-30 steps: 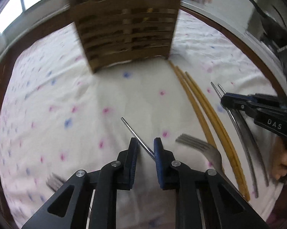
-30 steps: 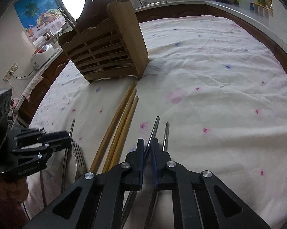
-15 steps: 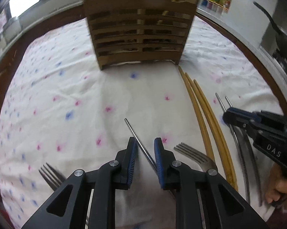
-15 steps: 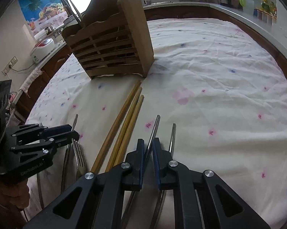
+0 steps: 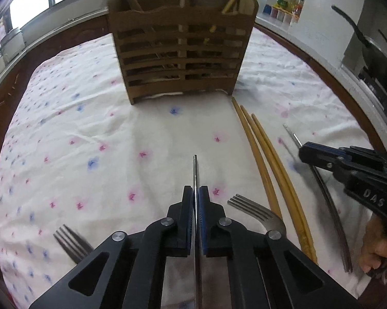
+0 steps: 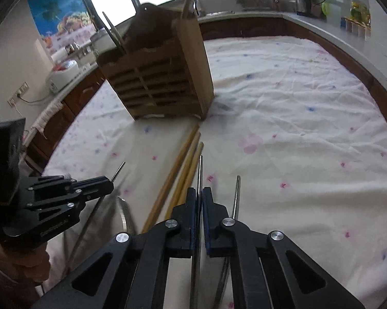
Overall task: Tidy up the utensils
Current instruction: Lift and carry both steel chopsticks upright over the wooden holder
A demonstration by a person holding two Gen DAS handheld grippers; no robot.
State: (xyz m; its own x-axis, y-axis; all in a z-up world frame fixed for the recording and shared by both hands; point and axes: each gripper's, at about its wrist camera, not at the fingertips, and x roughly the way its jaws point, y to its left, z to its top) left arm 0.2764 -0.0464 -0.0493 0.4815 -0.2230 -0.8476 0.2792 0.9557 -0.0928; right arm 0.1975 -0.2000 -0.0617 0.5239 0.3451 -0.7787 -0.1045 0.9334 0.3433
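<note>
A: Left gripper (image 5: 195, 193): fingers have just been closing and are now clamped on a thin metal handle (image 5: 195, 170), which runs straight out between the pads. In the earlier frames those fingers stood apart with the handle lying slantwise in the gap.

B: And the right gripper (image 6: 199, 195)?

A: Also pinched shut, on another steel handle (image 6: 199, 172). It was nearly closed before and has only tightened. A second steel piece (image 6: 236, 193) lies just beside it on the table, untouched.

B: So both hands have a utensil. Lifted?

A: Can't tell from these views. Neither hand has shifted much; the wooden caddy (image 5: 180, 51) looks larger and more square-on in the left view than it did earlier.

B: What's left on the cloth?

A: Three wooden chopsticks (image 5: 265, 164) between the two grippers, their far ends just short of the caddy's right corner. One fork (image 5: 255, 209) just right of the left fingers, another fork (image 5: 69, 242) to the left. All on the flowered tablecloth (image 5: 90, 134).

B: Caddy contents?

A: A few sticks already standing up out of it; the slats hide the rest.

B: Reading?

A: Grasp stage done on both sides, I judge. Next would be lift and carry to the caddy. Thin handles may swing in the pinch.
</note>
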